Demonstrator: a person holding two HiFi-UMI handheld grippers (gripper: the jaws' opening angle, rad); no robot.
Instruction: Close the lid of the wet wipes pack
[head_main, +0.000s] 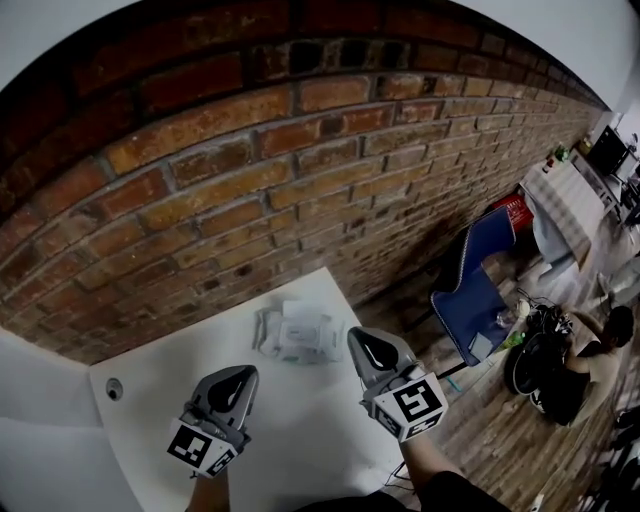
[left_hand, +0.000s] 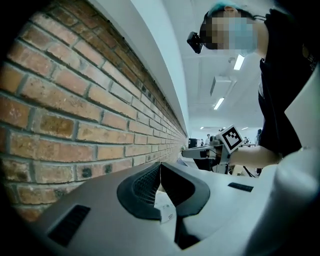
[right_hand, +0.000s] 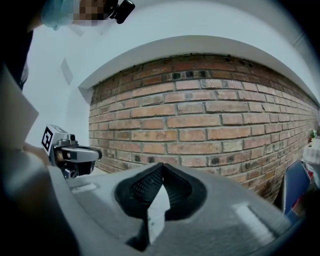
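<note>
Wet wipes pack (head_main: 297, 335): one; left gripper (head_main: 243, 376), right gripper (head_main: 358, 339): two.

Grey shells on the left tongs (head_main: 243, 374) and right tongs (head_main: 361, 338), black ribbed pads (left_hand: 145, 182), white cubes (head_main: 415, 403) bearing black square markers, and a black top (left_hand: 285, 90) on the person.

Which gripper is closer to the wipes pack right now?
The right gripper: in the head view its tip is just off the right edge of the wet wipes pack; the left gripper sits farther back.

No readable text or numbers; print on wet wipes pack (head_main: 297, 335) too small to read.
</note>
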